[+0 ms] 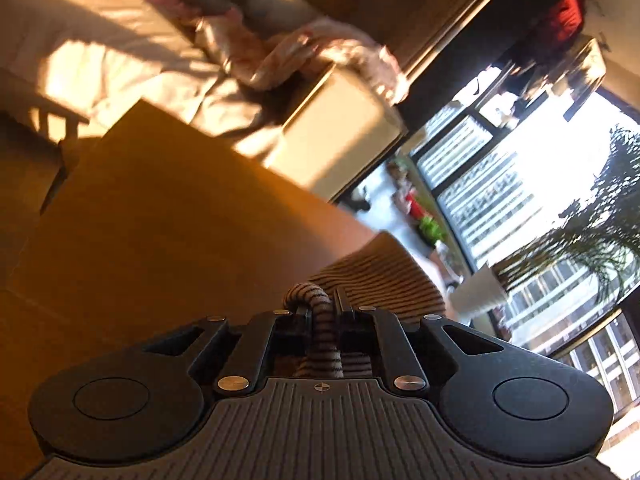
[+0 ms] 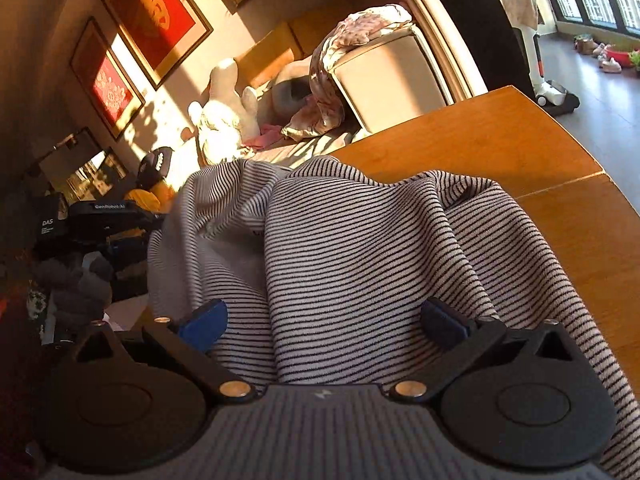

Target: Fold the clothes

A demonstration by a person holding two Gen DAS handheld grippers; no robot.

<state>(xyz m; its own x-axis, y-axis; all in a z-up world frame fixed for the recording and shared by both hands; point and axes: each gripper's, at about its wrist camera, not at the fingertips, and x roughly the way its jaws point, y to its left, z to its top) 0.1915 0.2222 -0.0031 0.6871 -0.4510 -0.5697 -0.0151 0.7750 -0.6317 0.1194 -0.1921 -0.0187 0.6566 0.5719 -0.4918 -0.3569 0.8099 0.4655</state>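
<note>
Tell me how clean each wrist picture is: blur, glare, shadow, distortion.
Left wrist view: motion-smeared and tilted, the window blown out white, the wooden table in warm shade; only the left gripper, pinching the striped garment, is sharp. Right wrist view: sharp, low sun streaking the wall, striped cloth evenly lit between the right gripper fingers, fisheye bending the table edge.

Wooden table (image 2: pixel 500 148), beige sofa (image 2: pixel 384 76) with crumpled blanket (image 2: pixel 332 76), red framed pictures (image 2: pixel 160 8), potted palm (image 1: pixel 592 240).
</note>
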